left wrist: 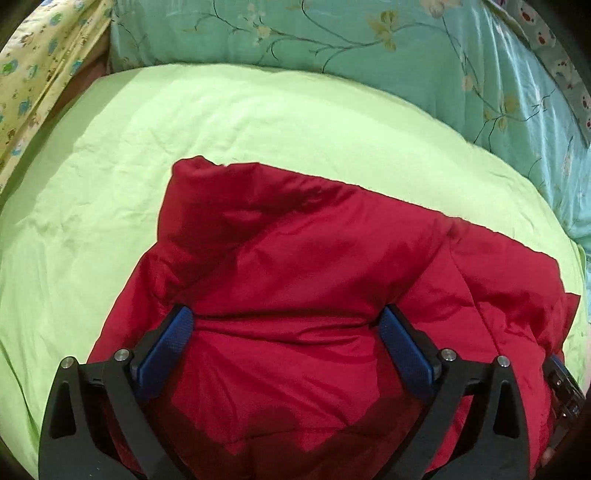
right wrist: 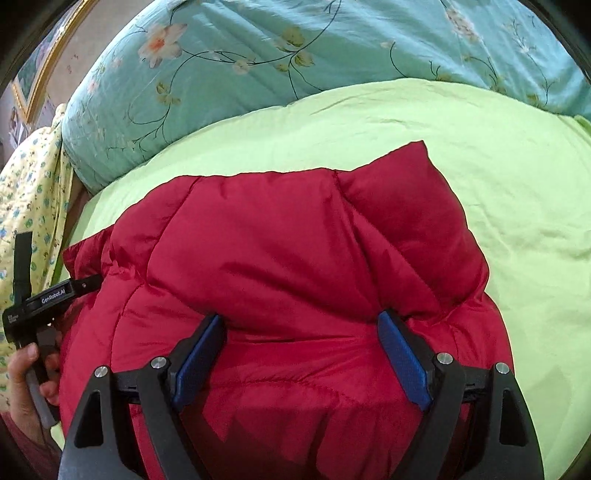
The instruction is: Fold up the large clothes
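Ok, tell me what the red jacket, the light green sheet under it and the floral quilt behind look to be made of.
Red jacket: probably nylon or polyester shell, padded; faint sheen, stitched puffy panels.
Light green sheet: looks like matte woven cotton; fine soft creases, no shine.
Floral quilt: satin-like, likely polyester or silk; glossy highlights along its folds, and it looks thick and filled.

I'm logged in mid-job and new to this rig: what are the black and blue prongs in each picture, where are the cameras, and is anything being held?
No robot here: a person carries a hand-held gripper in each hand, each with a camera looking along its two blue-padded fingers. One picture is from the left gripper, the other from the right gripper. A puffy red jacket, already folded into a bundle, lies on a light green sheet, with a floral turquoise quilt behind. Both sets of jaws stand wide over the jacket, gripping nothing. The person's hand appears at the right view's edge.
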`<act>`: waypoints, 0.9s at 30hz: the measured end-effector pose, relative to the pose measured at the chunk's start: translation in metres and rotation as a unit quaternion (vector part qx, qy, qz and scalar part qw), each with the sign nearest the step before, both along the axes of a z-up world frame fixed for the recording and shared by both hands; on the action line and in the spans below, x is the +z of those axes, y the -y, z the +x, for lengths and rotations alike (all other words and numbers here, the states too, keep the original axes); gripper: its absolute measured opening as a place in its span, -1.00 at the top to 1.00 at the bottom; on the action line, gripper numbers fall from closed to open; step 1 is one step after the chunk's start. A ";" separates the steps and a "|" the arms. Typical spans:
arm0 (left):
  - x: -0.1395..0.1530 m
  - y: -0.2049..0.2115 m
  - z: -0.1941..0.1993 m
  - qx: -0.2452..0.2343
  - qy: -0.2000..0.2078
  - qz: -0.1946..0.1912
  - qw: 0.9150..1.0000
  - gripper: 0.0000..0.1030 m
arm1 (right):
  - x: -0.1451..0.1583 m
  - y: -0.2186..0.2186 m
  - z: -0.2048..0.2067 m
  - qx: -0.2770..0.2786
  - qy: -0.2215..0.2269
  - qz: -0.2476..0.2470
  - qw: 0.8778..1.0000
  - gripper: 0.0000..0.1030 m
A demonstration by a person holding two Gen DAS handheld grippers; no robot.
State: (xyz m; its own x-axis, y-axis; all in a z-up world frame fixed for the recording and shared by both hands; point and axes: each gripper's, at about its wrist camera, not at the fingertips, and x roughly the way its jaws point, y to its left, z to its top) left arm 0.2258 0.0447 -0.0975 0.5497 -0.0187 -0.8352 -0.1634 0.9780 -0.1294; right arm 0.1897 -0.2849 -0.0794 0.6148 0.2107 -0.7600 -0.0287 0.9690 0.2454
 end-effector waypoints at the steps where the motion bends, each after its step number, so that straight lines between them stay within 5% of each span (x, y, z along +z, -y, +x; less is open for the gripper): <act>1: 0.003 -0.001 -0.005 0.001 0.001 0.000 1.000 -0.97 | -0.001 0.001 0.000 -0.001 0.001 0.003 1.000 -0.68; 14: 0.056 0.024 -0.138 -0.112 0.059 -0.071 0.989 -0.97 | -0.002 0.001 0.006 -0.007 -0.003 -0.011 1.000 -0.68; 27: 0.012 0.038 -0.146 -0.155 0.042 0.003 0.987 -1.00 | 0.004 -0.009 -0.004 -0.018 0.005 -0.040 0.999 -0.68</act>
State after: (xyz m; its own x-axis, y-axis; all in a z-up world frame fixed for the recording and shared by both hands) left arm 0.0796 0.0064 -0.0855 0.5859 -0.1931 -0.7870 0.1558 0.9799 -0.1245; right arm 0.1862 -0.2760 -0.0754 0.6283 0.1274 -0.7674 0.0041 0.9859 0.1671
